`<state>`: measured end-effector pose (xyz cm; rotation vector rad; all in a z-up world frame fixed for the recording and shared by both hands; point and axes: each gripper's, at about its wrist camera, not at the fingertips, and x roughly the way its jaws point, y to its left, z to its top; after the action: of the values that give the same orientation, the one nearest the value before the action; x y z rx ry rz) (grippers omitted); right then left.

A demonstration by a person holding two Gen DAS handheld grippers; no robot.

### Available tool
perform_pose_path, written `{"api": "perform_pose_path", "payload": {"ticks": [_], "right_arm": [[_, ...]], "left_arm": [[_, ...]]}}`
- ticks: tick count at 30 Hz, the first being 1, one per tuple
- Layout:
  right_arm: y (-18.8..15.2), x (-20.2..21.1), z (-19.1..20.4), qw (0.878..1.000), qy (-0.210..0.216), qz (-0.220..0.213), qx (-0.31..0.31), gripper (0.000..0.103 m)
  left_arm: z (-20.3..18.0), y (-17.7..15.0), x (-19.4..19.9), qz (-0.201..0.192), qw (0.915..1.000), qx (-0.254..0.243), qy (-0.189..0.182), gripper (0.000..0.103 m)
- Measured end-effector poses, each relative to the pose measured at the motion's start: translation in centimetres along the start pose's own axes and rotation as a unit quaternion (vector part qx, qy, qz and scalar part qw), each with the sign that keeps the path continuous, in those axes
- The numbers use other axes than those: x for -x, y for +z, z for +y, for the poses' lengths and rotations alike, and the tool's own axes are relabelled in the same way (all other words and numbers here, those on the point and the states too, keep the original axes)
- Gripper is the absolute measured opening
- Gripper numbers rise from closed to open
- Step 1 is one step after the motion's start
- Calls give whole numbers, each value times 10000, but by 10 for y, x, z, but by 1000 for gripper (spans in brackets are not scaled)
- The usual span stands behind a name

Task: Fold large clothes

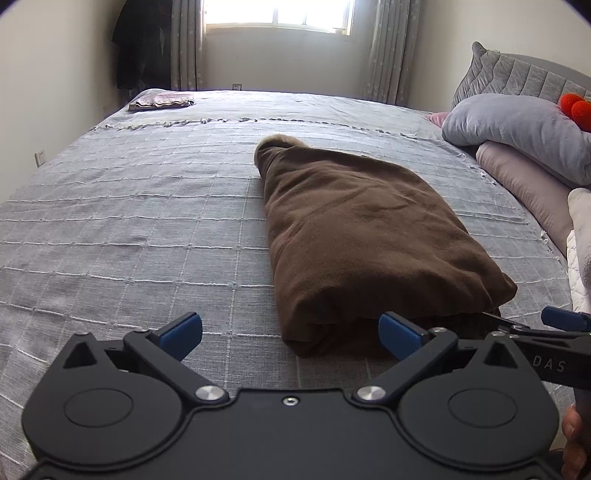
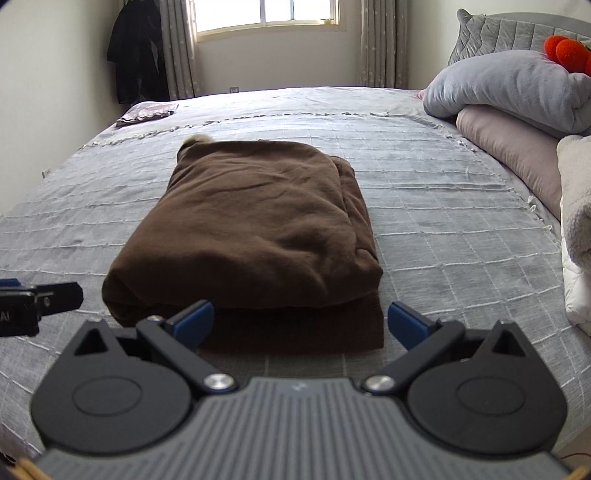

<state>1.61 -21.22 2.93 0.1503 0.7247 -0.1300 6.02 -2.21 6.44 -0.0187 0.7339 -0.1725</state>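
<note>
Fingers [image 2: 406, 321] apart, coat's [image 2: 251, 229] underside hidden

left wrist: low, left of garment [image 1: 369, 236] | right wrist: behind it | both face window [image 2: 266, 14]

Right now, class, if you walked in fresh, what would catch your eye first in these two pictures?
First, the folded brown fleece garment lying in the middle of the grey checked bedspread, a pale fur trim at its far end. Next, the open blue-tipped left tongs and right tongs poised at its near edge. Then the bright orange plush balls on the grey pillow, far right.
</note>
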Motion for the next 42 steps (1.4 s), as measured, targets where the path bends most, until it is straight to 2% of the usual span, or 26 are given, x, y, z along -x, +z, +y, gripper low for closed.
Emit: {"api": "perform_pose_path", "payload": {"ticks": [11, 37, 42], "right_arm": [[-3, -6, 1, 9999, 42, 104, -9, 102], [-1, 1, 3, 10000, 26, -11, 8, 103], [1, 1, 3, 10000, 5, -18, -9, 103]], "left_arm": [[-2, -2, -2, 45, 10000, -19, -15, 103], [-1, -3, -1, 29, 10000, 63, -46, 103], [-2, -1, -1, 54, 10000, 54, 37, 103]]}}
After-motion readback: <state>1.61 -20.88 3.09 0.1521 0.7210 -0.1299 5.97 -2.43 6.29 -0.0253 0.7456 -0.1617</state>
